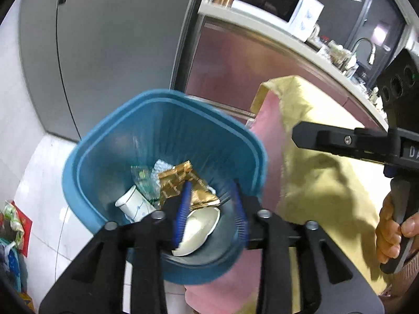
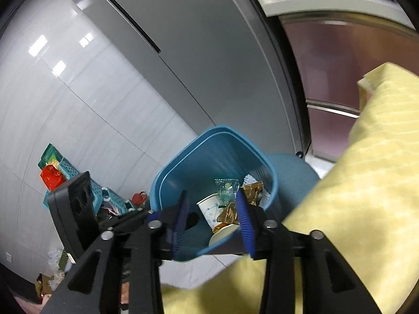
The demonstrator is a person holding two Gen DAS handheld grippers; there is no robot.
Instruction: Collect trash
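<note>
From the left wrist, the left claw [image 1: 209, 209] hangs over the blue bin [image 1: 167, 162], its blue pads apart and clamping nothing. Inside the bin lie a gold wrapper [image 1: 180, 185], a paper cup [image 1: 134, 205], a clear green wrapper [image 1: 144, 180] and a white bowl [image 1: 199, 233]. The right claw [image 1: 297, 136] shows from the side to the right of the bin, so its jaws cannot be read here. Risk: the claws stand close over the bin, so a careless pull-back could catch the rim and tip it. Right of the bin a yellow cloth [image 1: 322, 172] covers a pink-sided tabletop; behind the bin stand a grey fridge [image 1: 115, 52] and a counter with a microwave [image 1: 277, 2].

From the right wrist, the right claw [image 2: 213, 217] also stands apart and empty above the bin [image 2: 183, 164]. More trash sits left of the bin on the white tiled floor [image 2: 91, 99], around a teal basket [image 2: 68, 172]; it could be overlooked.
</note>
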